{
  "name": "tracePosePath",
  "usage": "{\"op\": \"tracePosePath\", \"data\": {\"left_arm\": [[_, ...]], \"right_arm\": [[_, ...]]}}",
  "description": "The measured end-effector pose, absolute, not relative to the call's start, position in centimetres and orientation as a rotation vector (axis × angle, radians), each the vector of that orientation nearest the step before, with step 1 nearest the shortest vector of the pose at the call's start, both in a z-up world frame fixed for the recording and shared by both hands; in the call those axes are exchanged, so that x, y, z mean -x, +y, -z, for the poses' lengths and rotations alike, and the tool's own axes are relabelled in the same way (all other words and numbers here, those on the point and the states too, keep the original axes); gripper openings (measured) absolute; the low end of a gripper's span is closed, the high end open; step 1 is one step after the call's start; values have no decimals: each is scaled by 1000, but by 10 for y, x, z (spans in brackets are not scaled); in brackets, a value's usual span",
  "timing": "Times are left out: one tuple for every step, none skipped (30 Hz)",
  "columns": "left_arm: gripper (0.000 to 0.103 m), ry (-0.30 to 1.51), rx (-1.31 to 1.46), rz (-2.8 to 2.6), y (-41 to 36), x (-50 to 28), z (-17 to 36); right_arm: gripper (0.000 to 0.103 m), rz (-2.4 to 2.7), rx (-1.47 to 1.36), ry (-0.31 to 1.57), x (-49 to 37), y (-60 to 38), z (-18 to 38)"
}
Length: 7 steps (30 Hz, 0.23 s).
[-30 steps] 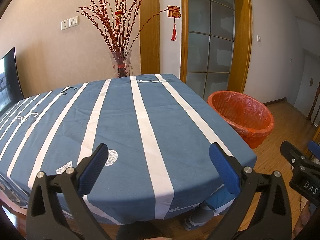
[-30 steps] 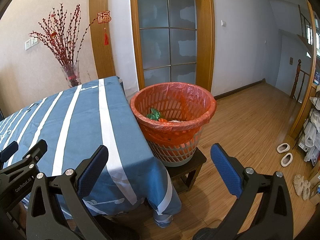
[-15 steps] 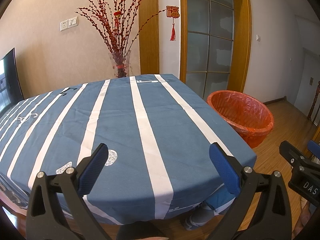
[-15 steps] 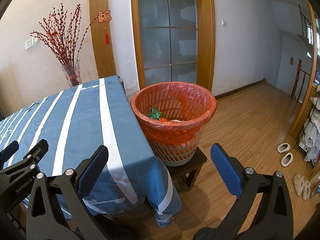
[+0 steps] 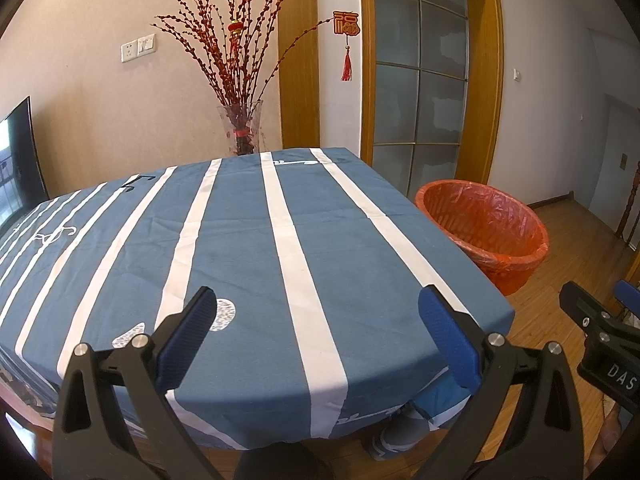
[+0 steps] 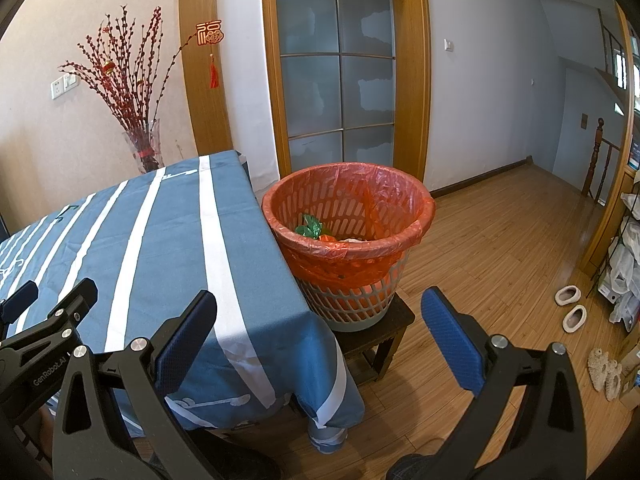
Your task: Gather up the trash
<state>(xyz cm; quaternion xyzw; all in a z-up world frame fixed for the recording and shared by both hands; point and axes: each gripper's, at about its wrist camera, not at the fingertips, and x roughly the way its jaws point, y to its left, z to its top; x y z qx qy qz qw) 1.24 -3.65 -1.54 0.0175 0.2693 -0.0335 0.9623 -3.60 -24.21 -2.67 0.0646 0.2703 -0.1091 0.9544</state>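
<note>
A grey laundry-style bin with an orange liner (image 6: pixel 352 240) stands on a low dark stool at the table's right side; it also shows in the left wrist view (image 5: pixel 486 228). Green and orange trash (image 6: pixel 310 228) lies inside it. My left gripper (image 5: pixel 318 328) is open and empty above the near edge of the blue striped tablecloth (image 5: pixel 248 240). My right gripper (image 6: pixel 320 328) is open and empty, held in front of the table corner and the bin. No loose trash shows on the cloth.
A glass vase of red branches (image 5: pixel 242 128) stands behind the table's far edge. A dark stool (image 6: pixel 380 328) carries the bin. Slippers (image 6: pixel 570 306) lie on the wooden floor at right, near a rack with bags (image 6: pixel 624 264). A screen (image 5: pixel 20 152) stands at far left.
</note>
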Motion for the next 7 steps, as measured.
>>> {"op": "tracePosePath", "data": {"left_arm": [[99, 546, -36, 70, -36, -13, 15], [99, 547, -36, 70, -36, -13, 15], [99, 547, -36, 71, -36, -13, 15], [99, 548, -35, 71, -36, -13, 15], [99, 548, -36, 72, -36, -13, 16], [99, 548, -36, 72, -36, -13, 16], [99, 548, -36, 71, -36, -13, 16]], "right_arm": [[101, 222, -131, 549, 37, -241, 27], [101, 222, -131, 549, 36, -242, 27], [101, 221, -132, 549, 36, -242, 27], [101, 221, -131, 549, 36, -242, 27], [101, 221, -131, 549, 36, -242, 27], [101, 221, -131, 550, 37, -241, 27], [101, 221, -132, 550, 36, -242, 27]]}}
